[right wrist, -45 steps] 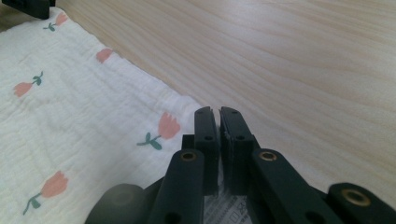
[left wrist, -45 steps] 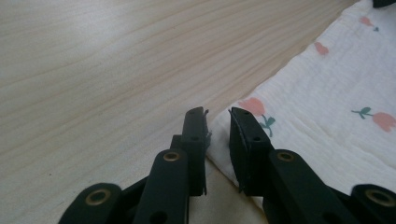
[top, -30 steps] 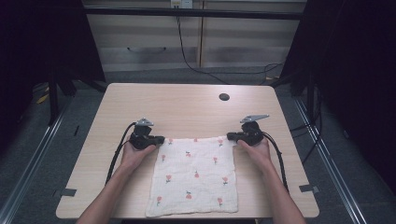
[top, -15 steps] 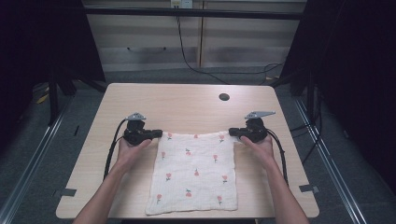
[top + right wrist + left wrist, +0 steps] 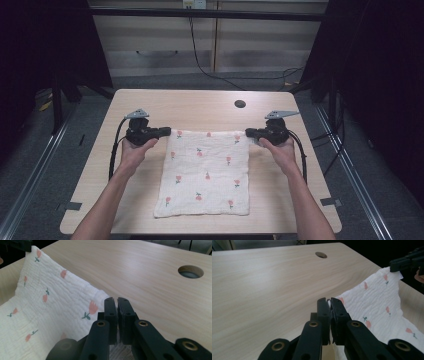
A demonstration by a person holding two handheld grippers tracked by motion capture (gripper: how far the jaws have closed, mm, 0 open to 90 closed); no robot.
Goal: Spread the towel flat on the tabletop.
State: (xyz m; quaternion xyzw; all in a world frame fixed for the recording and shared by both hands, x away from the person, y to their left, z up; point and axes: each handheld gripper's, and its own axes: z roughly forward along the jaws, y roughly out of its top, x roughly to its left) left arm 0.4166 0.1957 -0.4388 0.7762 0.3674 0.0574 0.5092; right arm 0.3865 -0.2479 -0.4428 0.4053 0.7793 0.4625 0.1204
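We see a white cloth (image 5: pixel 206 172) with pink flowers; left gripper (image 5: pixel 165 132) pinches its 10 o'clock corner, right gripper (image 5: pixel 248 133) its 2 o'clock. Gripper views reveal crinkled weave.

The counter (image 5: pixel 150 102) is pale wood-grain laminate, smooth with a soft sheen. The muslin cloth (image 5: pixel 207 172) looks crinkly, matt white cotton gauze with little printed flowers. Both hand-held gripper jaws are matt black plastic with brass-looking rivets.
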